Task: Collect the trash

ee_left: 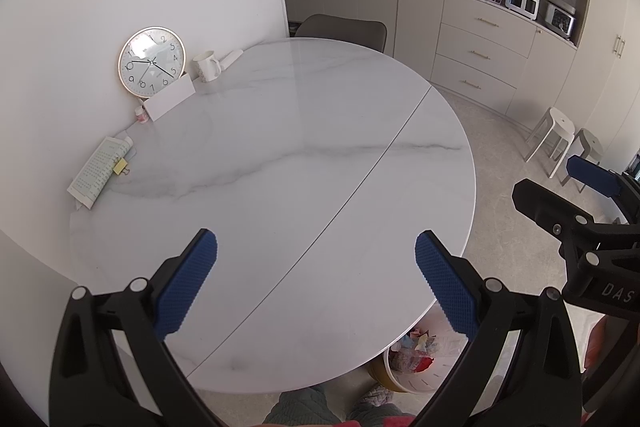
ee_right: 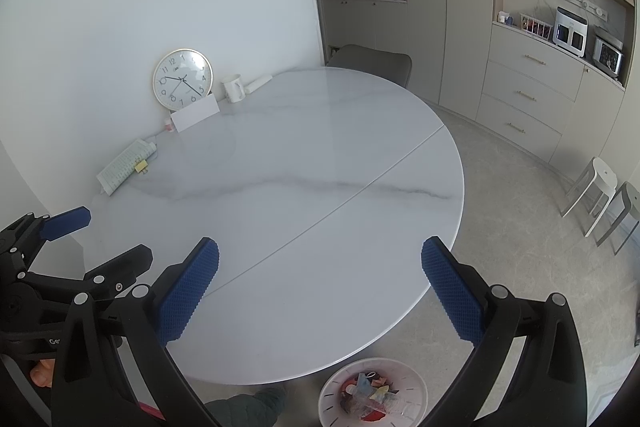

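A white waste bin stands on the floor below the near edge of the round white marble table, holding colourful crumpled wrappers. In the left wrist view the bin shows partly under the table rim. My left gripper is open and empty above the near part of the table. My right gripper is open and empty above the table's near edge. Each gripper shows at the edge of the other's view, the right one and the left one.
Against the wall at the table's far left stand a round clock, a white card, a mug, a small bottle and a printed paper roll with a yellow clip. A grey chair, cabinets and two stools lie beyond.
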{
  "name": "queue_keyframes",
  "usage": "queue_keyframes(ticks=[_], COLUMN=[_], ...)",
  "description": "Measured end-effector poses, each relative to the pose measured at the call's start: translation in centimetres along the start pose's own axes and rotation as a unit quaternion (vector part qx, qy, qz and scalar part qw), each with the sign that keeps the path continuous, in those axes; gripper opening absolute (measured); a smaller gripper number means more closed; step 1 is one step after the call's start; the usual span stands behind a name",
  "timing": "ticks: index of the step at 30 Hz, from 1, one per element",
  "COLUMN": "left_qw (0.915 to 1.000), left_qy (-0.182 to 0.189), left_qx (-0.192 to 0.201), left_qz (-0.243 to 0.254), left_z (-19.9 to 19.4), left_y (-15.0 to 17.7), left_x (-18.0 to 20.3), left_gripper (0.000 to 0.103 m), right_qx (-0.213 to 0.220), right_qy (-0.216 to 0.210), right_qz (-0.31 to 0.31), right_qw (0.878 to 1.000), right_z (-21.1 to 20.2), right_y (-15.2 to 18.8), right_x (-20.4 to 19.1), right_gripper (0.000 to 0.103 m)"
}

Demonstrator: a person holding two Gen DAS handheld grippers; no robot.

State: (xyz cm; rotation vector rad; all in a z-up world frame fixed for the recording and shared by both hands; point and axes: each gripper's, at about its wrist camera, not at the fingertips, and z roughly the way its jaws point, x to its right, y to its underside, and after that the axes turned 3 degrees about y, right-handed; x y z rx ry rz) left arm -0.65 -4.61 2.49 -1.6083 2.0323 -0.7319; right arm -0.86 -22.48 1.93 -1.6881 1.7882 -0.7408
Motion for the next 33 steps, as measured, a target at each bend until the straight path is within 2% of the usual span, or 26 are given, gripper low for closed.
queue_keyframes(ticks=[22,33], left_qw=[0.9999,0.9998], left_qy=[-0.011,-0.011], left_qx=[0.003,-0.011], left_qz=[-0.011,-0.013], left_z=[0.2,1.0], left_y=[-0.1,-0.4], left_x=[-0.4,-0.6], left_gripper=[0.095,0.095], right_qx=[-0.001,-0.003], right_qy=[0.000,-0.001], right_qz=[0.001,-0.001], right_qw=[1.000,1.000], right_z=[0.1,0.2], right_y=[-0.2,-0.4], right_x=[0.3,0.9], right_gripper=[0.101,0.101])
